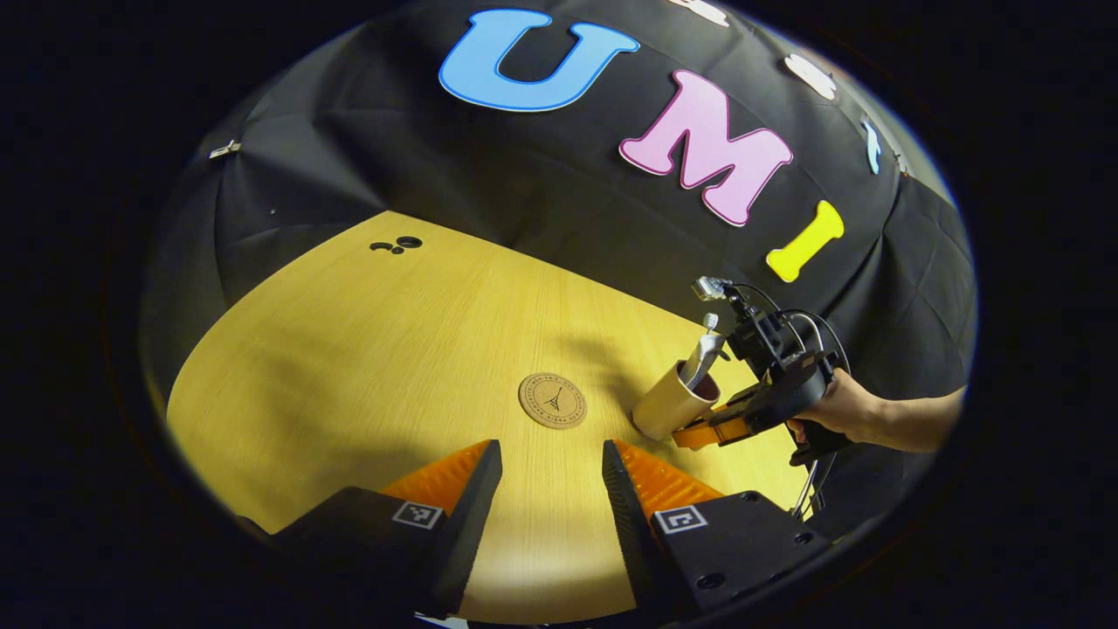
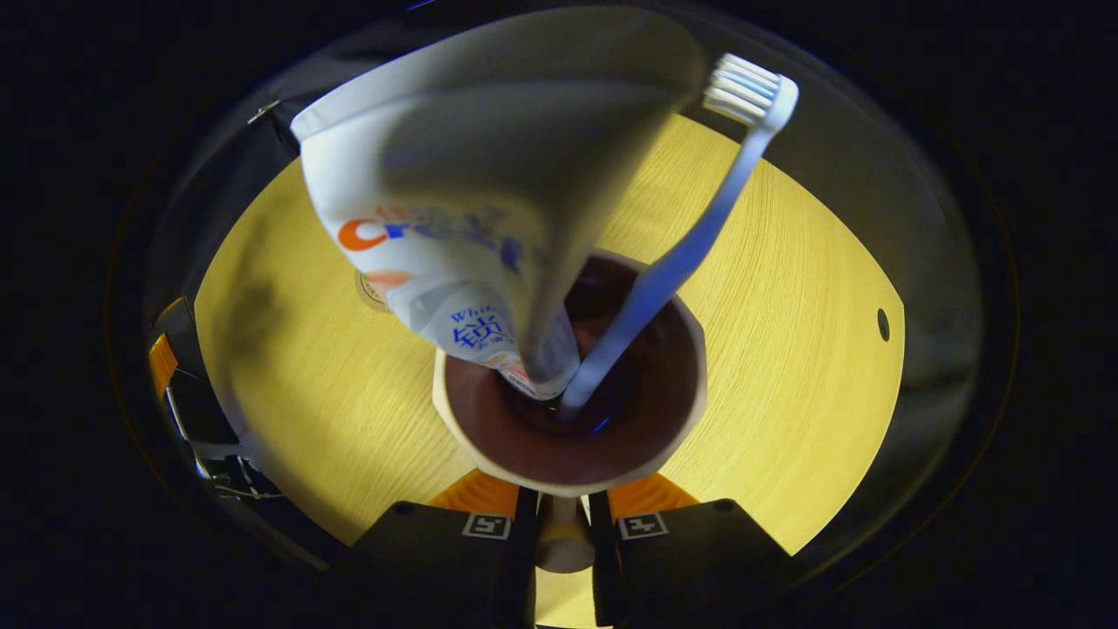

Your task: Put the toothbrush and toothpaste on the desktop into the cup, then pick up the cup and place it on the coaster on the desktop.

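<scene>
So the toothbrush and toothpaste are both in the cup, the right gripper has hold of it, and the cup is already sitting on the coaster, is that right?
Not quite. The cup is not on the coaster; in the left gripper view it stands beside it on the desktop. The toothbrush and toothpaste are inside, and the right gripper clasps the cup.
</scene>
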`<state>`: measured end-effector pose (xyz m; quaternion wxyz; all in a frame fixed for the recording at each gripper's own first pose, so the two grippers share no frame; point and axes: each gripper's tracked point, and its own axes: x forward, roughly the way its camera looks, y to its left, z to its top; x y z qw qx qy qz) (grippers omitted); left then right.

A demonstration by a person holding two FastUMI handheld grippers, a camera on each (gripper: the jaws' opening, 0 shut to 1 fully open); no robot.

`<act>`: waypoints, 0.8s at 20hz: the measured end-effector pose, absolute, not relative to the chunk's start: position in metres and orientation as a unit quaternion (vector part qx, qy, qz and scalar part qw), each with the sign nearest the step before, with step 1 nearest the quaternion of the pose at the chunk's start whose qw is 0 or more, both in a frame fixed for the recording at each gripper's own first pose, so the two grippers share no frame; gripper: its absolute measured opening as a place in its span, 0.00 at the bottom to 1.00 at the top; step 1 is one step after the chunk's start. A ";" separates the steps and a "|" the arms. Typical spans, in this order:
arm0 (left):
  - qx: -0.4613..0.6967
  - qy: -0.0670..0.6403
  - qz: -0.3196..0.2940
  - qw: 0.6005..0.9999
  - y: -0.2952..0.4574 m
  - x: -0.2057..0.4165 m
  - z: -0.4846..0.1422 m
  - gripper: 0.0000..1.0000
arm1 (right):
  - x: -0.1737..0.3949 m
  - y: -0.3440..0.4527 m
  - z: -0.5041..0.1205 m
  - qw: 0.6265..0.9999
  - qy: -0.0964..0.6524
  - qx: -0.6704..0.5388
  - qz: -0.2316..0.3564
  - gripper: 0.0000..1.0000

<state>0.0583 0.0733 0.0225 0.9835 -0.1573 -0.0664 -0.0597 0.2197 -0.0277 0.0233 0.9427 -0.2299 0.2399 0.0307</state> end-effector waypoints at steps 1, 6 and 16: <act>-0.159 -0.067 -0.059 0.983 0.074 0.058 0.022 0.74 | 0.219 -0.024 0.025 0.944 0.237 -0.226 0.032 0.30; -0.164 -0.072 -0.058 0.982 0.080 0.056 0.024 0.73 | 0.218 -0.005 0.027 0.944 0.234 -0.227 0.046 0.29; -0.174 -0.074 -0.046 0.981 0.110 0.047 0.016 0.73 | 0.235 0.065 0.035 0.938 0.234 -0.244 0.077 0.29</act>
